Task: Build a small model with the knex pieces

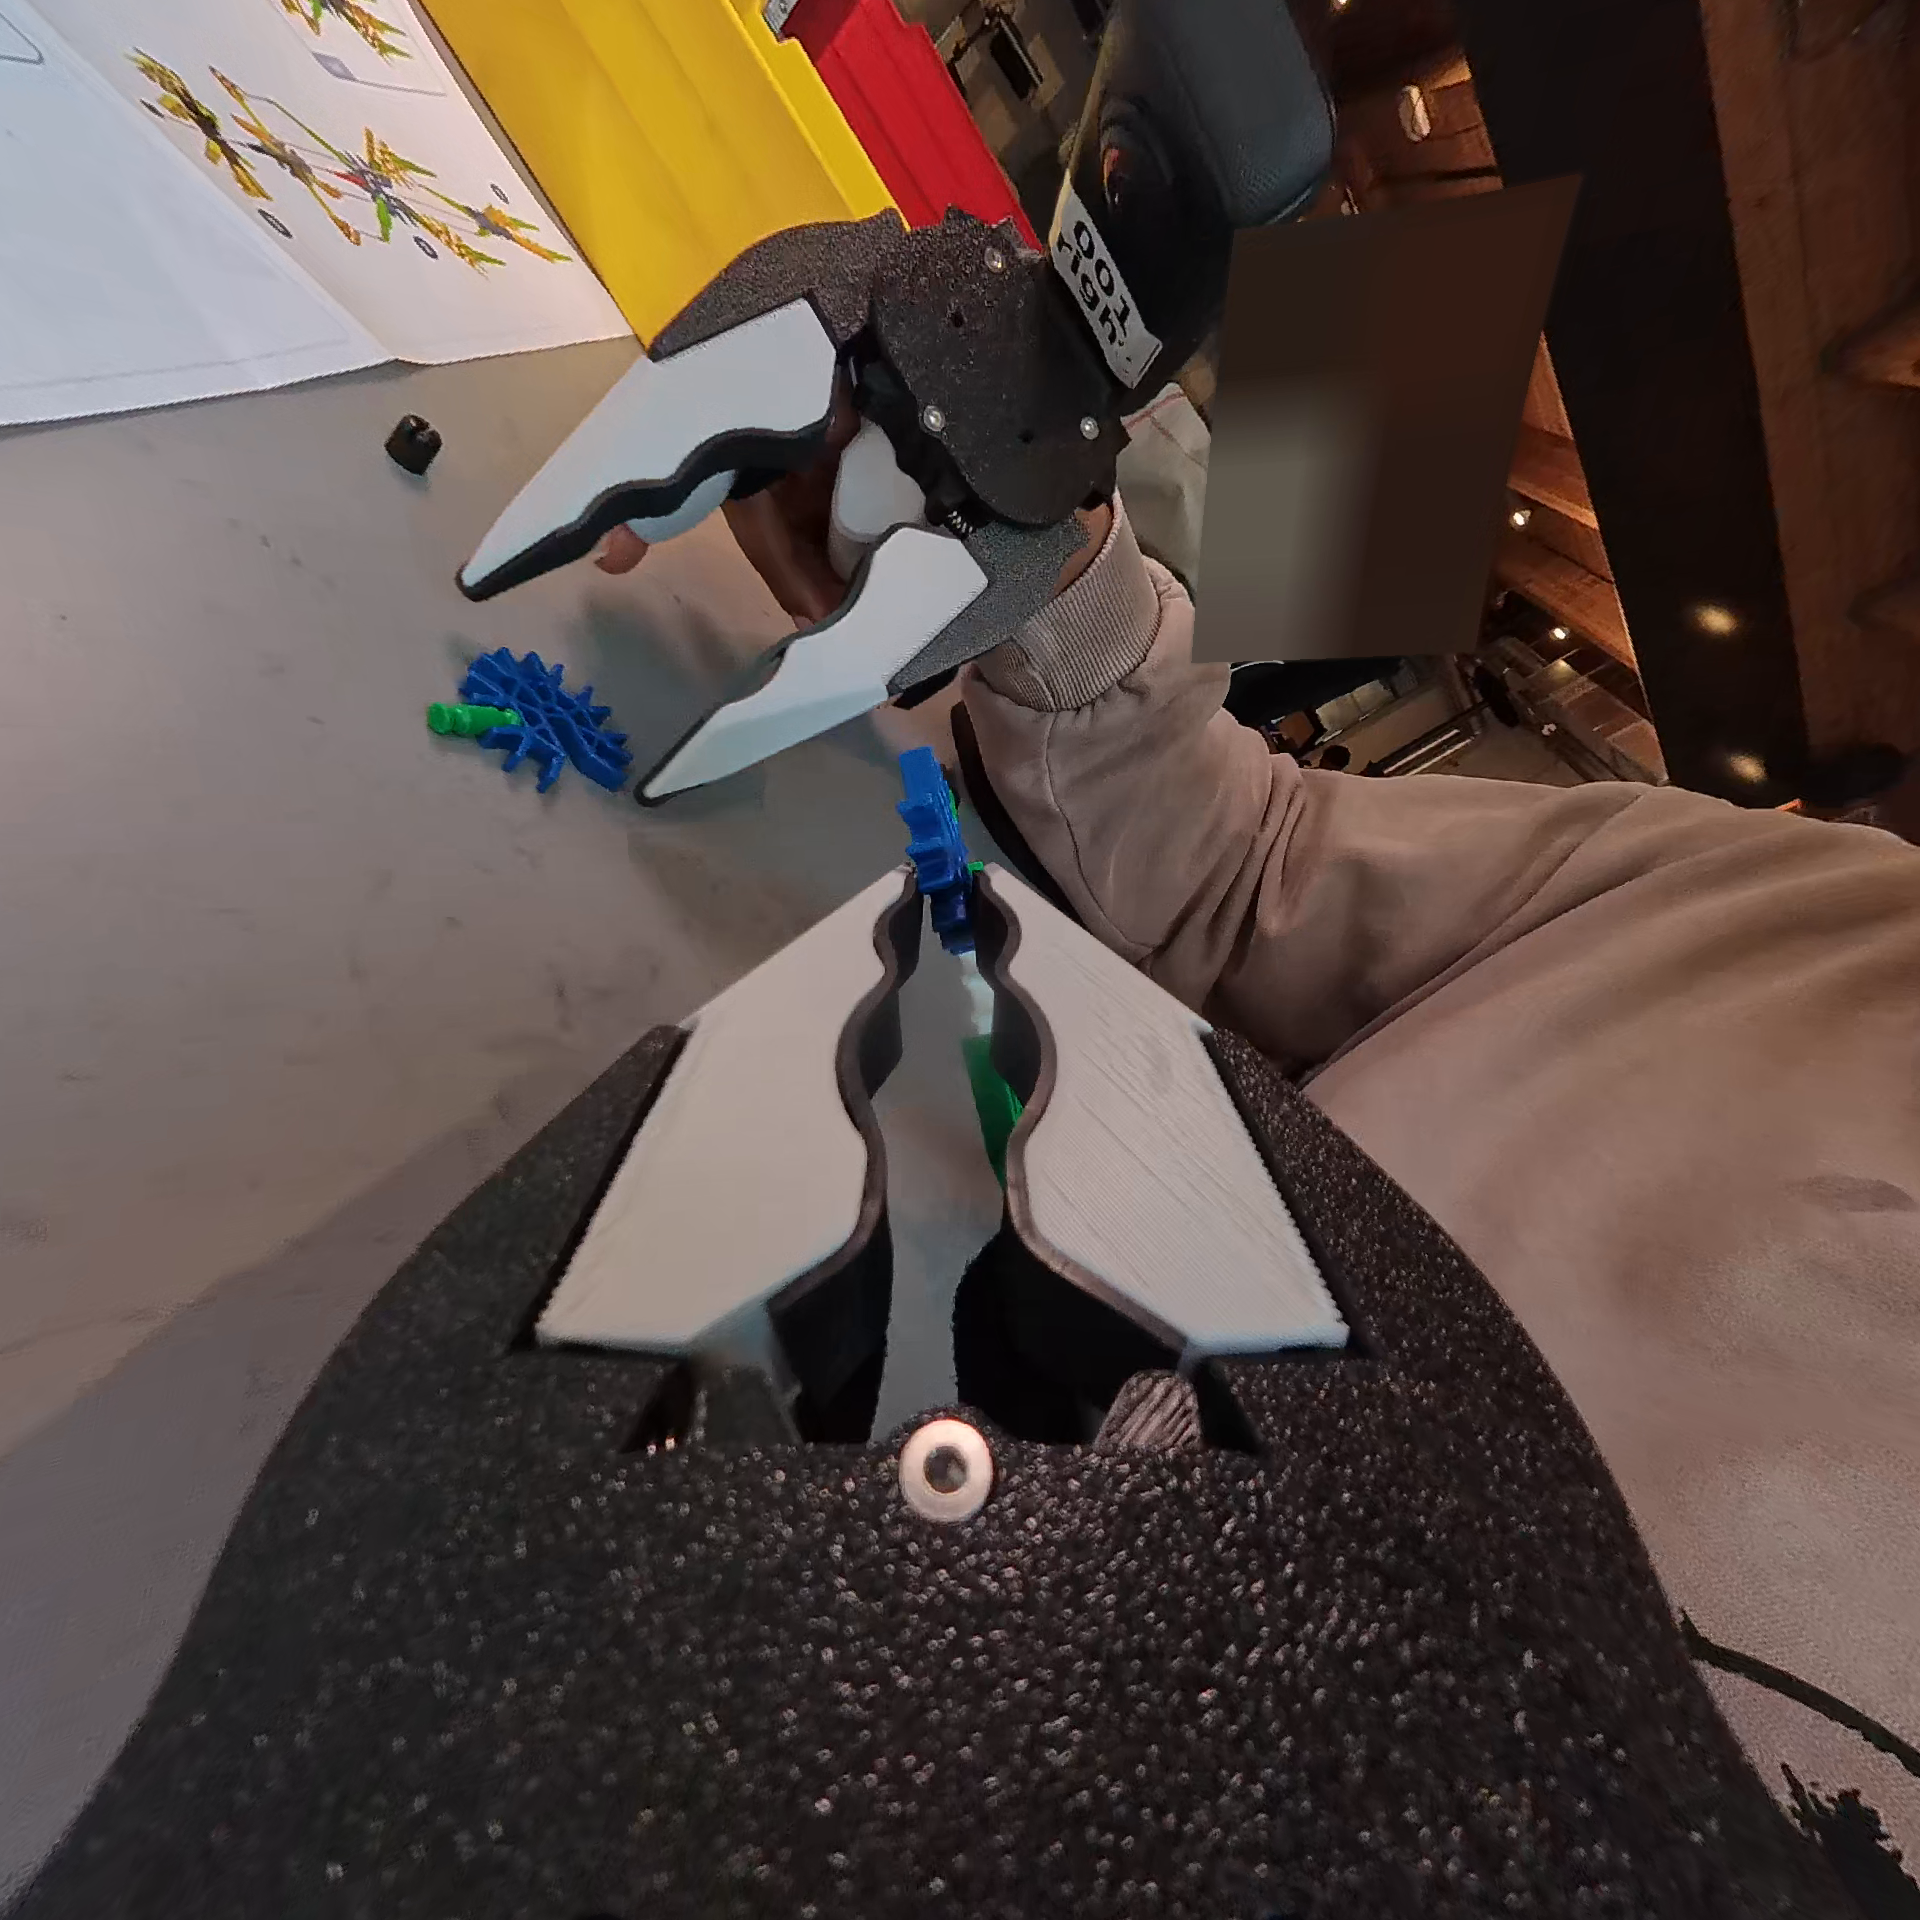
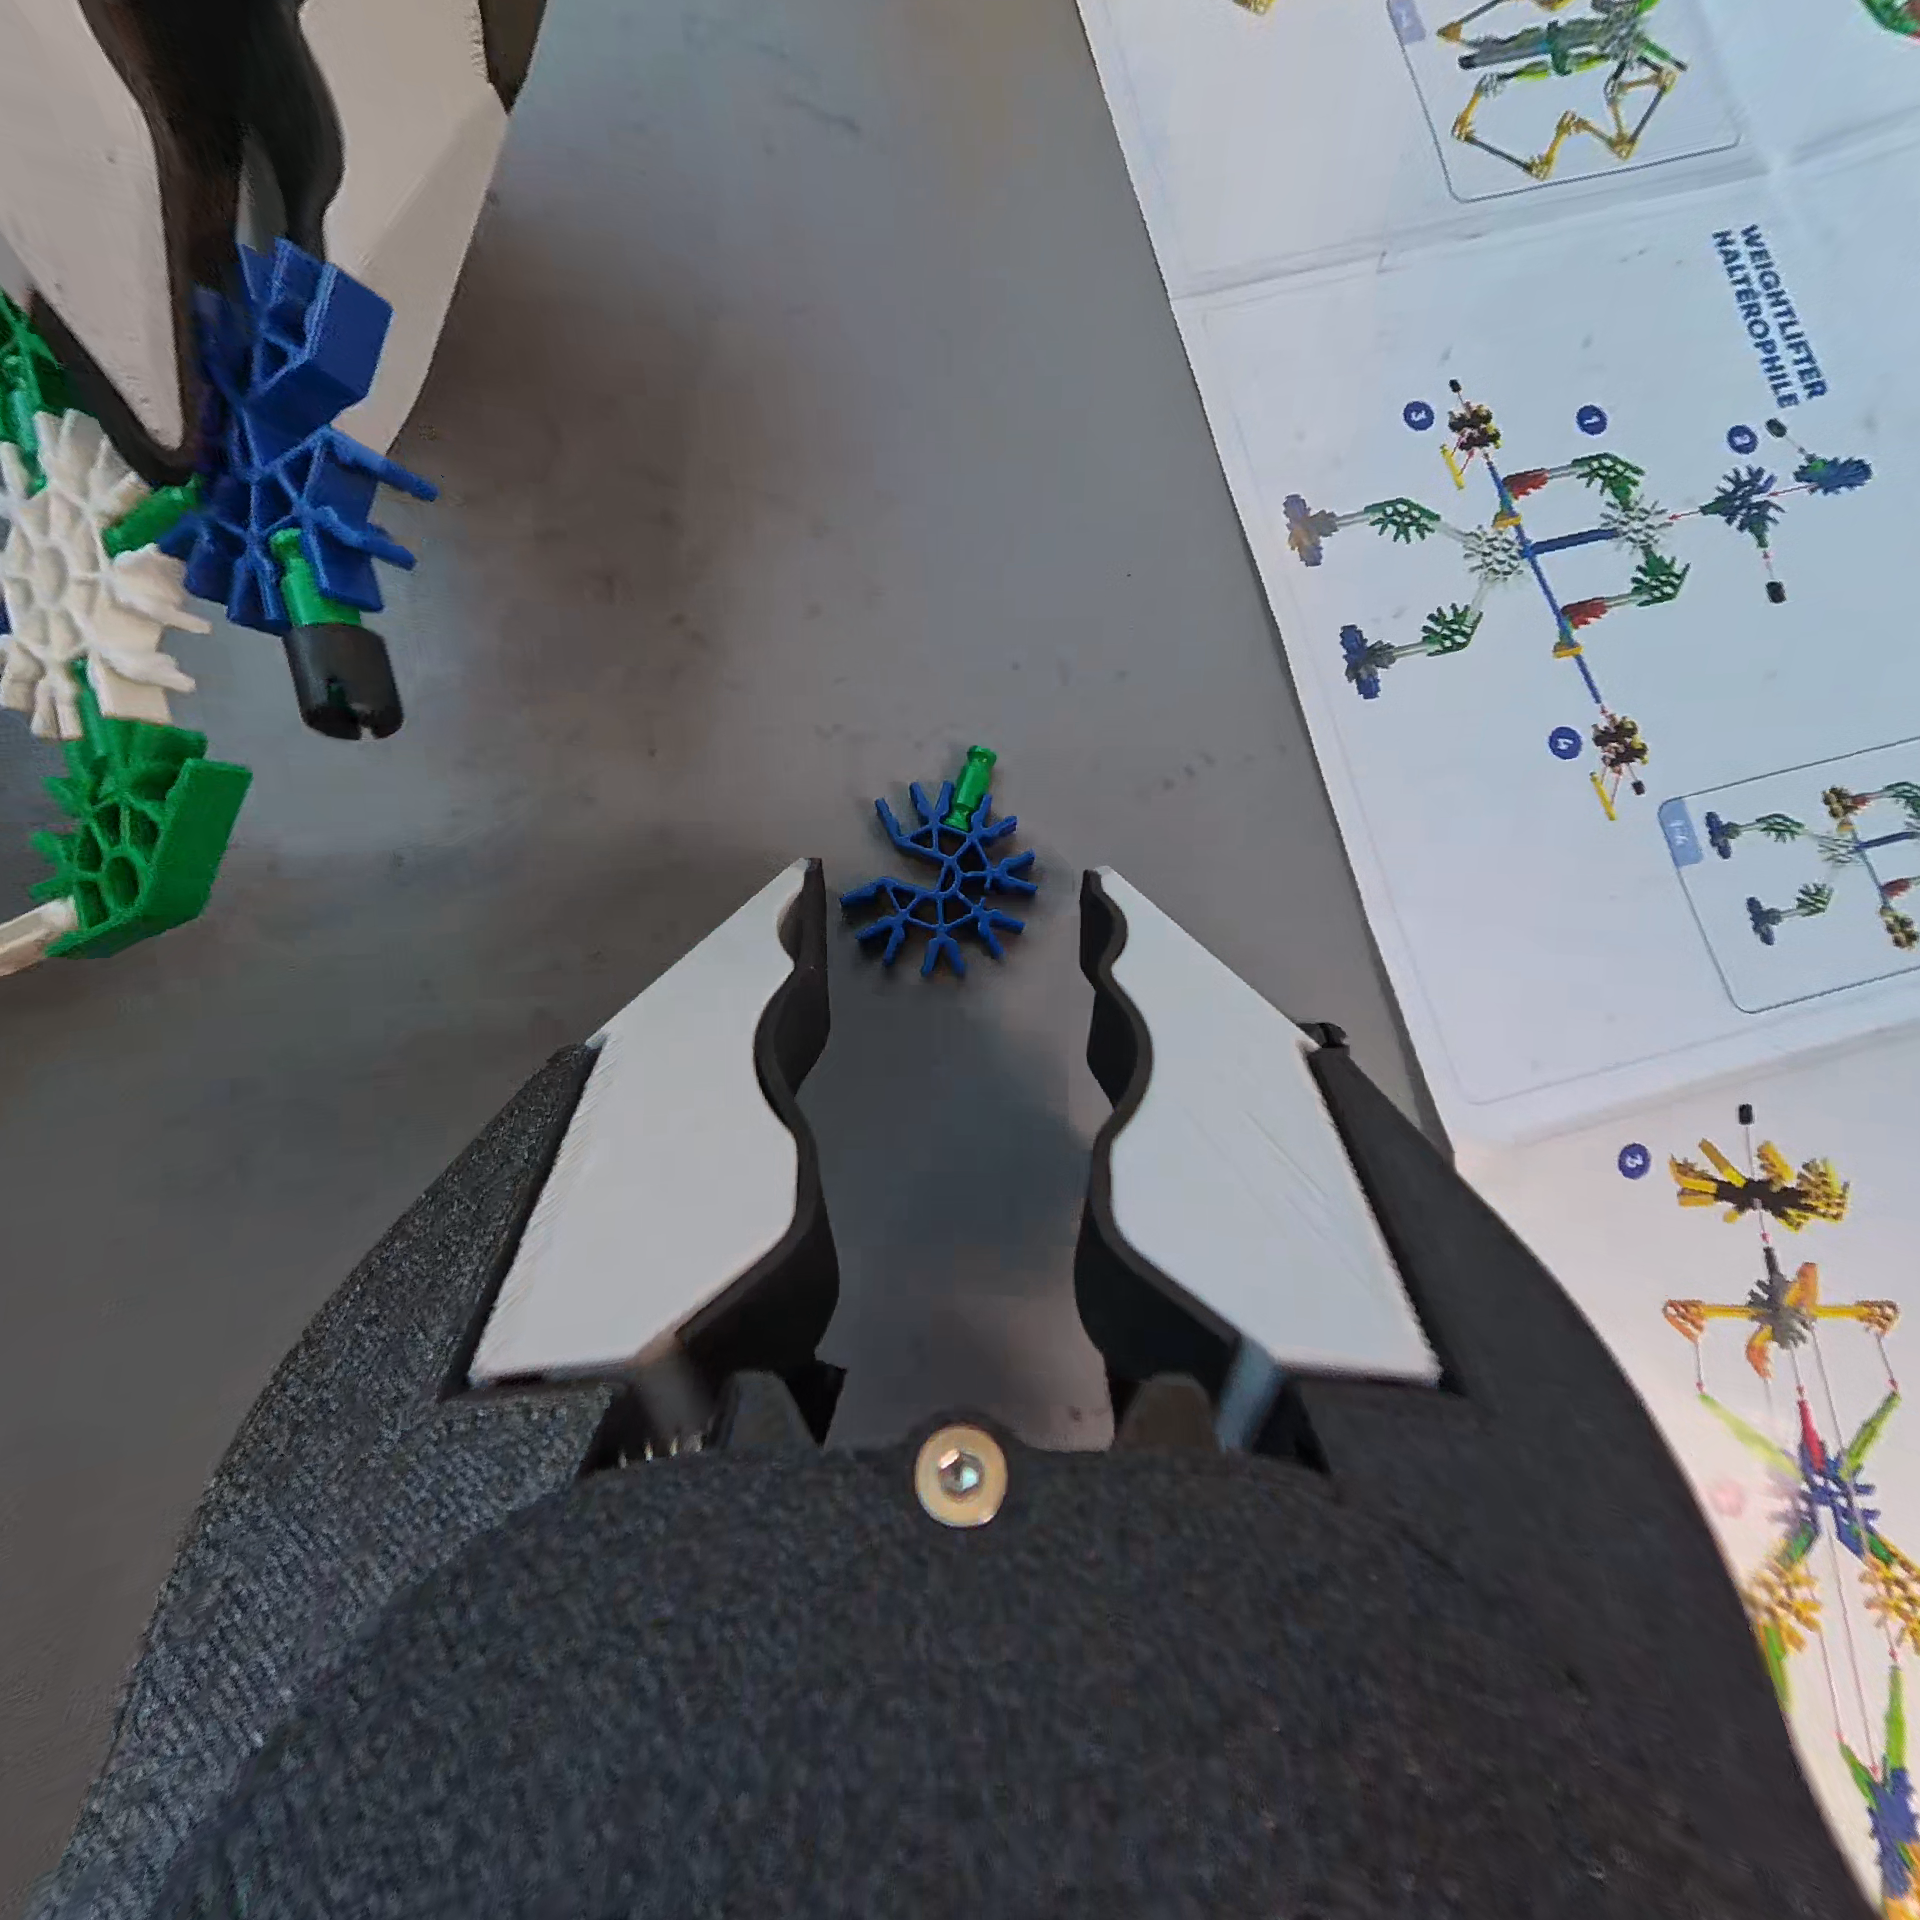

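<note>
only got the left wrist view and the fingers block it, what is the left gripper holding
observer: the left gripper is shut on a blue connector joined to a white connector and a green connector
operator: anything on its end
observer: a black cap sits on a green rod sticking out of the blue connector
operator: loose blue piece lined up with the right gripper
observer: yes, the loose blue connector lies on the table centred between the fingertips of the open right gripper
</note>
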A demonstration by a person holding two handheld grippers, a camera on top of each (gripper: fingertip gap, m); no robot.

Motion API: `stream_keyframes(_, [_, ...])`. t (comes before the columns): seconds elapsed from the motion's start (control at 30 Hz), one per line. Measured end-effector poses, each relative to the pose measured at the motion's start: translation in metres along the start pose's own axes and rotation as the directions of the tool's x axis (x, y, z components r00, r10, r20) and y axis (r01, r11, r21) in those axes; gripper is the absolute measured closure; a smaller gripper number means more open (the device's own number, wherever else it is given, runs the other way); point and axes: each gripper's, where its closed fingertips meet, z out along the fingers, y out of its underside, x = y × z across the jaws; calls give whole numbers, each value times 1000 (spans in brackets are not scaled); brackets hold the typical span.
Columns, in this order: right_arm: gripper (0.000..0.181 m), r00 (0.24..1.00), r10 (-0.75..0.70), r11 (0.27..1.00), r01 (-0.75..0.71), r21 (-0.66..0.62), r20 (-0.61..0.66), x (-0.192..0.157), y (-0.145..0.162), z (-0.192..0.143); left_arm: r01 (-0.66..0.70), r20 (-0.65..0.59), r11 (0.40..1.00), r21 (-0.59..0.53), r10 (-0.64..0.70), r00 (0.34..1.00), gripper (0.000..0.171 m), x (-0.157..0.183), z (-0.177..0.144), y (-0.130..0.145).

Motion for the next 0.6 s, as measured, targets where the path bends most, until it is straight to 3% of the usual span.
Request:
stream_keyframes(0.13, [153, 1000, -3, 1000, 4, -12, 21, -6, 0, 5, -8, 14, 999, -39, 9, 1000, 163, -2, 5, 7])
stream_keyframes(0.3, [154, 999, -39, 999, 39, 19, 30, -9, -5, 4, -13, 30, 999, -47, 14, 999, 163, -3, 6, 9])
stream_keyframes(0.6, [154, 989, -64, 917, 4, 399, 137, -24, -64, -39, -13, 36, 999, -41, 14, 999, 163, -4, 6, 8])
